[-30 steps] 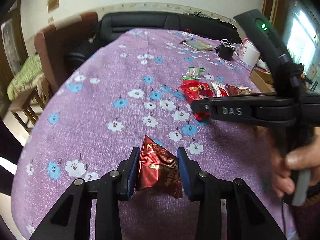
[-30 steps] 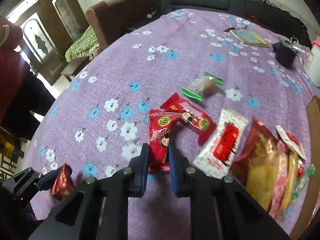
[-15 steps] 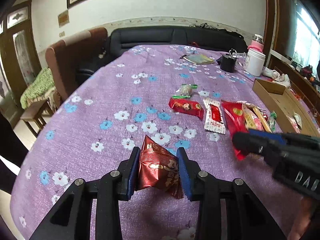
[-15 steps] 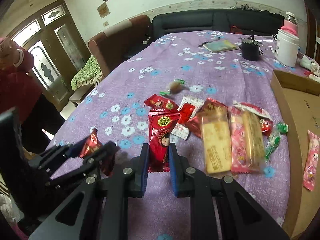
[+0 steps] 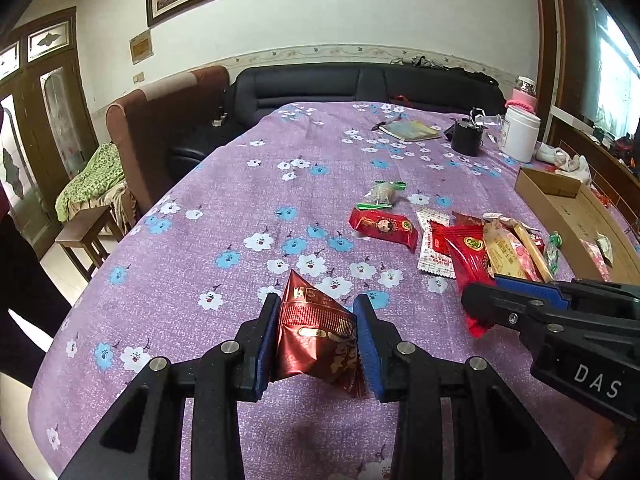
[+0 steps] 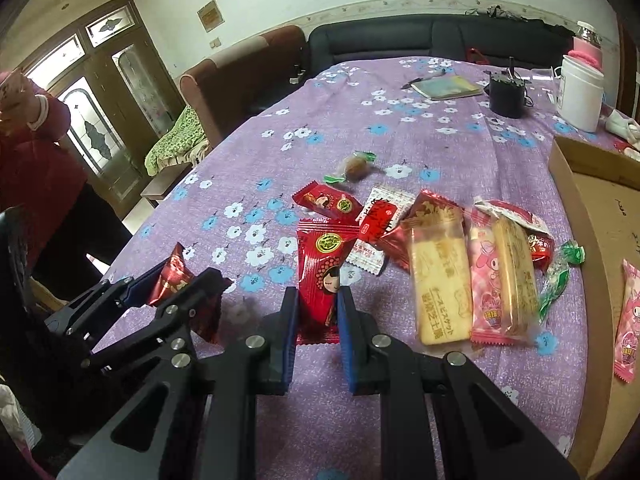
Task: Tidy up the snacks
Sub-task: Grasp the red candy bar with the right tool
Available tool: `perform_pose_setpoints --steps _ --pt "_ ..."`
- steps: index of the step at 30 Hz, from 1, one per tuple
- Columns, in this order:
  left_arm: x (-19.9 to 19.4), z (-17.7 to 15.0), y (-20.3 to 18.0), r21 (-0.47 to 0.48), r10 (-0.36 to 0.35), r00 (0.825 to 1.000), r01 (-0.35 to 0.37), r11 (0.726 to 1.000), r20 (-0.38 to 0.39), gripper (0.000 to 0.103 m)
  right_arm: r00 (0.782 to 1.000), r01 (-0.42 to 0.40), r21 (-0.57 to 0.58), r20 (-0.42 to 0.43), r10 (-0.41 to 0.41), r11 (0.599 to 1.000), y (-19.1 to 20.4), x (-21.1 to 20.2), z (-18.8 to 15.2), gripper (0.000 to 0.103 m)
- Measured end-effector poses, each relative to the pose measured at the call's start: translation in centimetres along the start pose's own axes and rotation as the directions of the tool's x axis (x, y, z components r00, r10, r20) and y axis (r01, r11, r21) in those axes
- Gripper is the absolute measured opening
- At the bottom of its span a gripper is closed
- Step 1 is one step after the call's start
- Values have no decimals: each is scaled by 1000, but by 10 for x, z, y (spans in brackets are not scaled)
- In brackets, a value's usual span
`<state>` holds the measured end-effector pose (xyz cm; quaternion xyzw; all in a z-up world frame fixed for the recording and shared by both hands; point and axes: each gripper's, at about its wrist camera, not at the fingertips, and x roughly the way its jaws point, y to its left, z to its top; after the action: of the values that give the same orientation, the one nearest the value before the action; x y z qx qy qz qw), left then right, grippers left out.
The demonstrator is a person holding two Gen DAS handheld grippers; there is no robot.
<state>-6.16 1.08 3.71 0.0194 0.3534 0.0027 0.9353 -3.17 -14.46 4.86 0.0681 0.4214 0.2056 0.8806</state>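
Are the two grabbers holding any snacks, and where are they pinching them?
Yes. The left hand-held gripper pinches a dark red foil packet across its middle. The right hand-held gripper pinches a bright red packet near its lower end.

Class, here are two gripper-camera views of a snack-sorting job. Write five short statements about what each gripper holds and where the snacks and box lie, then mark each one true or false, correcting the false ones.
1. The left gripper is shut on a dark red foil packet. True.
2. The right gripper is empty. False: it is shut on a bright red packet printed with a cartoon face.
3. The cardboard box already has a pink packet in it. True.
4. The green-ended candy lies inside the box. False: it lies on the purple tablecloth, beyond the snack pile.
5. The white jar stands among the snacks. False: it stands further back, near a black cup.
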Motion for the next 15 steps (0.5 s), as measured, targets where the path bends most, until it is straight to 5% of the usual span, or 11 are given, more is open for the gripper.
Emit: perform_pose_setpoints --steps 15 --pt "-10 -1 -2 8 66 997 -66 998 45 39 1000 -5 -6 -4 5 1000 -1 1 -1 18"
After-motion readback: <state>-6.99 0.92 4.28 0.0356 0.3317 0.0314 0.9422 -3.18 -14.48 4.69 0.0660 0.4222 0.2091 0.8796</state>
